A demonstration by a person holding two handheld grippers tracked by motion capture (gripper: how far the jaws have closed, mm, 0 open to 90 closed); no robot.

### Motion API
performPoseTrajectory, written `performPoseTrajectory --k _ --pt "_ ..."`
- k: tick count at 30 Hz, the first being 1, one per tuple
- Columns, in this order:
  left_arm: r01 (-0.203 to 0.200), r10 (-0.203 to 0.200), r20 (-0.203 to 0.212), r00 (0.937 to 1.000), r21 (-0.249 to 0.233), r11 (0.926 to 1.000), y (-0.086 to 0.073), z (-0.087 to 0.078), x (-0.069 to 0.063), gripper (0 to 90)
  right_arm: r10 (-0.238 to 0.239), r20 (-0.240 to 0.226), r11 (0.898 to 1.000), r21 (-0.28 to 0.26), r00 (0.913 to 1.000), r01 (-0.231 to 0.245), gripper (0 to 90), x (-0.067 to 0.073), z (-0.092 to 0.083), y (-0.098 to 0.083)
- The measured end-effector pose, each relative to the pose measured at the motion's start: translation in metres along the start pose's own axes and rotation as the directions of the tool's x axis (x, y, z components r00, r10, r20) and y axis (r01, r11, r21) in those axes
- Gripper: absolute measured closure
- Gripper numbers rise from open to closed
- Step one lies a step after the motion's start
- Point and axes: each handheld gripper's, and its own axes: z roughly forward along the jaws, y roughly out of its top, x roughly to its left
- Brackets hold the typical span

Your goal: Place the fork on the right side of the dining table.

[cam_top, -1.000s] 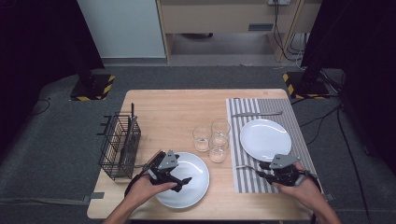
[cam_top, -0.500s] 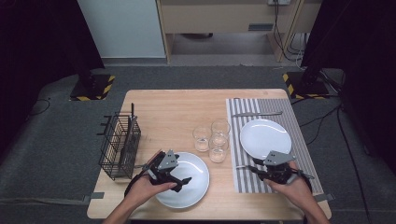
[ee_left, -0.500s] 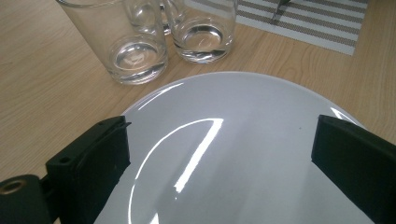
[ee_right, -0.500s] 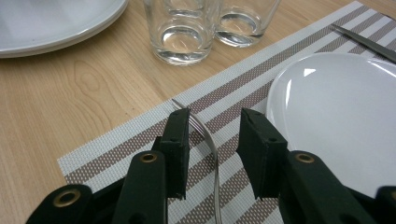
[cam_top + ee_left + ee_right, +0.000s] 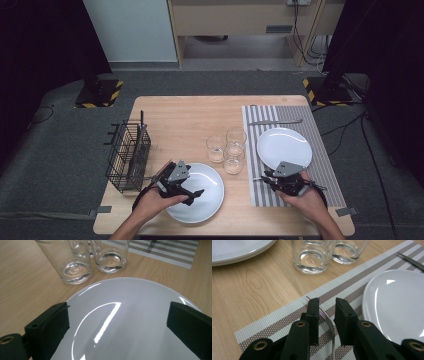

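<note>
1. The right gripper (image 5: 327, 305) sits low over the near left corner of the striped mat (image 5: 287, 315). Its jaws have just been closing, and a fork (image 5: 329, 327) lies between them.
2. The fork rests against the left jaw's inner face; a narrow gap shows on the other side, so I can't call it clamped.
3. The fork lies on the mat, tines toward the glasses (image 5: 312, 257), just left of the far plate (image 5: 397, 305).
4. The left gripper (image 5: 117, 320) hovers over the near plate (image 5: 130, 302), jaws wide apart with nothing between them.
5. The near plate sits on the table (image 5: 180, 125) beside three glasses.
6. A wire rack (image 5: 127, 155) stands at the table's left edge, and a knife (image 5: 275, 121) lies at the mat's far end.
</note>
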Motion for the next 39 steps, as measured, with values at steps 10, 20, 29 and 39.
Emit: performPoseTrajectory --k 10,20,29,39 --pt "-0.001 0.001 0.005 1.0000 0.004 1.0000 -0.001 0.001 -0.001 3.9 -0.011 0.006 0.999 0.030 0.9999 0.011 82.0 -0.003 0.008 0.000" --pt "-0.002 0.002 0.012 0.9999 0.011 0.9999 -0.002 0.003 -0.002 4.0 0.002 0.012 0.999 0.042 0.9999 -0.003 82.1 -0.010 0.009 -0.002" --pt "-0.002 0.002 0.012 0.9999 0.015 0.9999 -0.003 0.003 -0.002 4.0 0.032 0.029 0.997 0.067 0.9991 -0.034 76.9 -0.017 0.011 -0.006" --pt "-0.004 0.004 0.013 0.9999 0.013 0.9999 -0.003 0.003 -0.002 4.0 0.044 0.032 0.998 0.047 0.9985 -0.045 69.5 -0.018 0.010 -0.005"
